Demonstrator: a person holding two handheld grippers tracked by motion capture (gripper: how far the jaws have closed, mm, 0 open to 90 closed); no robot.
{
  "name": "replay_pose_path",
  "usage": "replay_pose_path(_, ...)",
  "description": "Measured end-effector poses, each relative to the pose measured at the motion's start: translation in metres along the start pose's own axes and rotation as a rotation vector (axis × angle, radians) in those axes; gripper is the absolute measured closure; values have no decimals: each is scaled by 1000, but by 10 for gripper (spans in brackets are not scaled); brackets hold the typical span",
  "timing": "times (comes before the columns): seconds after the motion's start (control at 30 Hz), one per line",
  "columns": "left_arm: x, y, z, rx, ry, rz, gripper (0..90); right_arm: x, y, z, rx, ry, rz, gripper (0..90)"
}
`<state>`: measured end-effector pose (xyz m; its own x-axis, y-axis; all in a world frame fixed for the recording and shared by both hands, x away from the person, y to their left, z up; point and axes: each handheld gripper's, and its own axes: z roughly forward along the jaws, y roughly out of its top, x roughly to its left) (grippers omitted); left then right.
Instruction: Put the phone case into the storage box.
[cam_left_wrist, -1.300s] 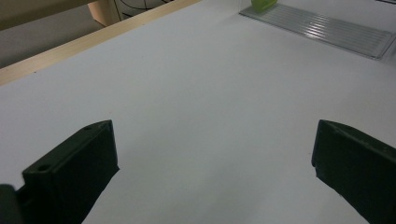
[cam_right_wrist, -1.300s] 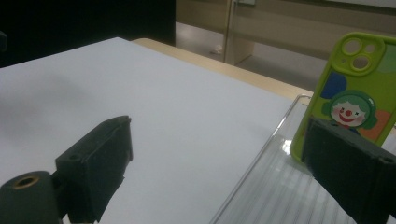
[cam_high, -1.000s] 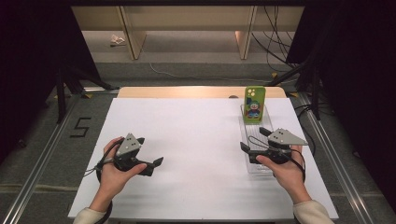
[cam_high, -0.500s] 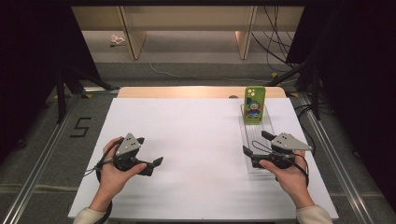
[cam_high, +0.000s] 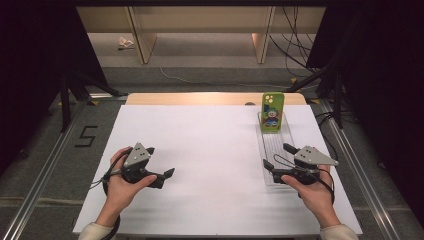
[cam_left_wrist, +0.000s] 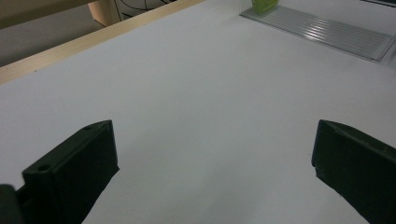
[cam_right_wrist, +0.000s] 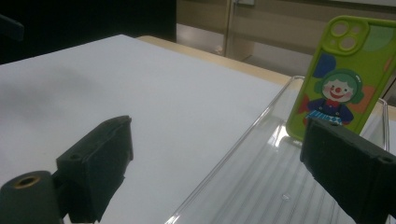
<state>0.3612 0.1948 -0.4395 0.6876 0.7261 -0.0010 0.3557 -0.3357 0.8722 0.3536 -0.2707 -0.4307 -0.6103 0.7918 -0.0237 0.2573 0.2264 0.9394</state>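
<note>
Your left gripper (cam_high: 167, 175) rests low over the bare white table (cam_high: 210, 150) on its left side, jaws spread wide with nothing between them. Further right, your right gripper (cam_high: 277, 157) sits at the near end of the clear ribbed tray (cam_high: 272, 145), jaws also spread and empty, straddling the tray's near left edge. The green phone case (cam_high: 272, 111) with the clown print stands upright at the tray's far end, well apart from both grippers.
</note>
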Motion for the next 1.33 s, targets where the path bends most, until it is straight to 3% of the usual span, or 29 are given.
replay_pose_path(1.33, 1, 0, 0, -3, 0, -2, 0, 0, -5, -7, -14, -3, 7, 103)
